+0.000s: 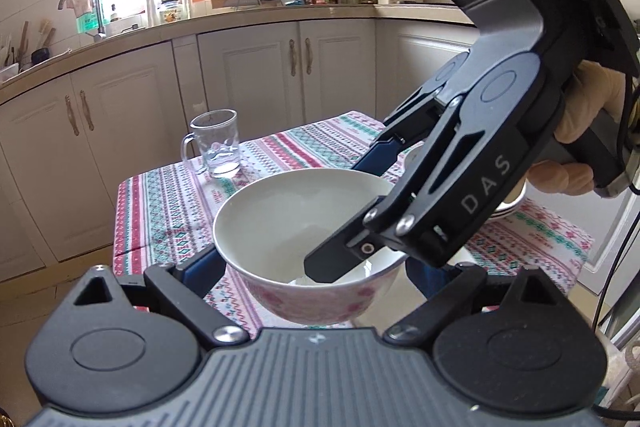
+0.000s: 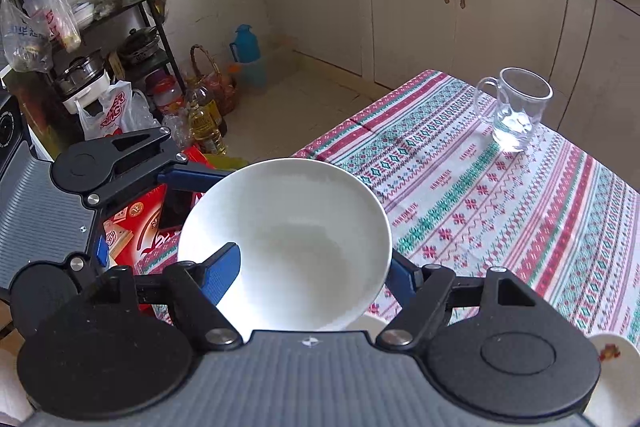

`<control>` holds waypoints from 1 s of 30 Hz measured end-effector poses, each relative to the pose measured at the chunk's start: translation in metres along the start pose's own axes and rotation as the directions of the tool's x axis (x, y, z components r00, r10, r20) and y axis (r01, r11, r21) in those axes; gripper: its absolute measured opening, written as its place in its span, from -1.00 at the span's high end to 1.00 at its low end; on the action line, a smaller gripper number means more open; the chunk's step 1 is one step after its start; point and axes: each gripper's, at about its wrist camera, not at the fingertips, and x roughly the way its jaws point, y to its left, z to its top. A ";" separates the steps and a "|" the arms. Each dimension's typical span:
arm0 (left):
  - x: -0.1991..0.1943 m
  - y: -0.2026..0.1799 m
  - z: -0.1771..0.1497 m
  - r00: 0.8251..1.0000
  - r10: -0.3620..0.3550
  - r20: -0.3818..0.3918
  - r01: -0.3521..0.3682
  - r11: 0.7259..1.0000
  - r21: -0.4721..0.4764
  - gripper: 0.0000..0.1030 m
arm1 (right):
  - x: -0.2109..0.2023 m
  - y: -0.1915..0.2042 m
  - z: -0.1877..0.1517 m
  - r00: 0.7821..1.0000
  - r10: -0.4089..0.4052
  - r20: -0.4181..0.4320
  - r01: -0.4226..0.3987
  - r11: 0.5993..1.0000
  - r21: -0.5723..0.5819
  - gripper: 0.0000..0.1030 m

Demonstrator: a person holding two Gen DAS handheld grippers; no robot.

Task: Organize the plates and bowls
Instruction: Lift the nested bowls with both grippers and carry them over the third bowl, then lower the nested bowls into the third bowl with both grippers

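You've got a bowl point(image 1: 296, 231) up off the bench point(image 1: 168, 211) — both grippers are on it. Your left gripper point(image 1: 316, 267) straddles it, blue fingers point(image 1: 204, 267) on either side of the pink-patterned outer wall, pressing at the flanks. Your right gripper point(image 2: 312, 267) bites the rim from the other side: one finger point(image 2: 222, 267) lies inside the bowl point(image 2: 288, 247) against the white inner wall, the other sits outside — a narrow grip on the wall between them. In the left view the right gripper point(image 1: 352, 227) comes in from the upper right, tilted down, your gloved hand point(image 1: 580, 131) on its handle.

The bowl hangs over the near edge of the bench, tipped slightly, empty and white inside. A glass mug point(image 2: 514, 109) stands well apart toward the far side of the striped cloth point(image 2: 500, 187). Behind the right gripper, a stack of plates point(image 1: 512, 205) peeks out on the cloth. Another dish point(image 2: 612, 367) with a red motif shows at the right view's lower corner.
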 end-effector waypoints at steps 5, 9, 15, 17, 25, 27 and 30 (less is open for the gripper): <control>0.000 -0.016 0.003 1.000 -0.027 0.010 0.027 1.000 0.016 -0.86 | -0.017 -0.002 -0.015 1.000 -0.022 0.013 0.022 1.000 0.014 -0.57; 0.006 -0.026 0.001 0.999 -0.051 -0.001 0.051 0.998 0.023 -0.86 | -0.024 -0.006 -0.027 0.999 -0.037 0.012 0.037 0.999 0.034 -0.58; 0.018 -0.036 -0.005 0.996 -0.087 -0.031 0.088 0.996 0.016 -0.86 | -0.028 -0.012 -0.045 0.999 -0.052 -0.005 0.052 0.997 0.064 -0.57; 0.022 -0.037 -0.006 0.995 -0.094 -0.039 0.095 0.995 0.014 -0.86 | -0.027 -0.015 -0.050 0.999 -0.053 -0.011 0.054 0.996 0.076 -0.57; 0.033 -0.039 -0.013 0.991 -0.110 -0.083 0.110 0.994 -0.001 -0.86 | -0.018 -0.021 -0.062 0.998 -0.054 -0.033 0.057 0.994 0.098 -0.57; 0.035 -0.038 -0.014 0.989 -0.114 -0.093 0.113 0.994 -0.009 -0.86 | -0.017 -0.022 -0.064 0.998 -0.052 -0.035 0.055 0.993 0.100 -0.57; 0.037 -0.039 -0.015 0.988 -0.114 -0.104 0.114 0.993 -0.010 -0.86 | -0.015 -0.022 -0.065 0.998 -0.048 -0.040 0.052 0.994 0.099 -0.57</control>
